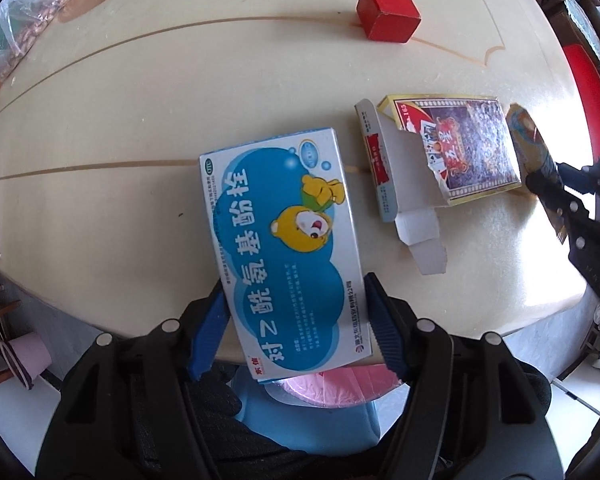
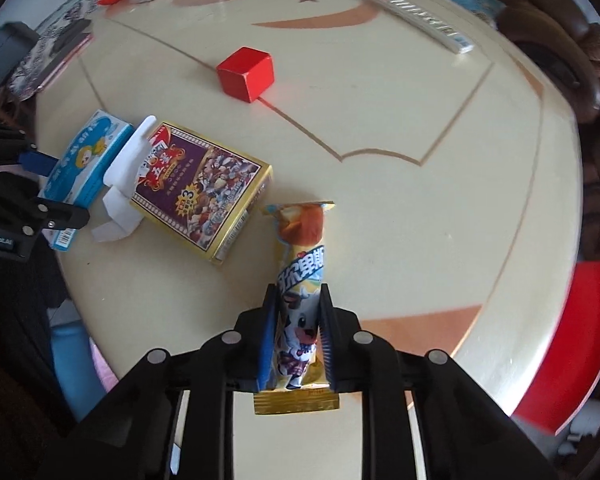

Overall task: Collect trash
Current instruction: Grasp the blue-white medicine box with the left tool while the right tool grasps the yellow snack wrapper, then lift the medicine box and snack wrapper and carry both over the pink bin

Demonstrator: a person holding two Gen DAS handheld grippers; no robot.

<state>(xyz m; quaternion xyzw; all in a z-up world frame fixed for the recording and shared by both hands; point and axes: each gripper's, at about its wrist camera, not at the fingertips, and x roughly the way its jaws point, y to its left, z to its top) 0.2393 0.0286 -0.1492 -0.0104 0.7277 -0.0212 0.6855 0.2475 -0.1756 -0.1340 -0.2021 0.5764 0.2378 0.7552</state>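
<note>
My left gripper (image 1: 296,316) is shut on a blue medicine box with a yellow bear (image 1: 280,240), holding it by its near end over the table's front edge; the box also shows in the right wrist view (image 2: 84,160). My right gripper (image 2: 298,336) is shut on a yellow ice-cream wrapper with a cow picture (image 2: 300,280), which also shows in the left wrist view (image 1: 532,148). A purple and gold card box (image 2: 204,188) and a torn white carton (image 2: 120,184) lie between the two grippers.
A red cube (image 2: 246,74) stands farther back on the cream round table (image 2: 380,220). A clear plastic bag (image 1: 24,20), a silver strip (image 2: 424,20) and dark items sit near the far edge. A red stool (image 2: 572,344) is at the right.
</note>
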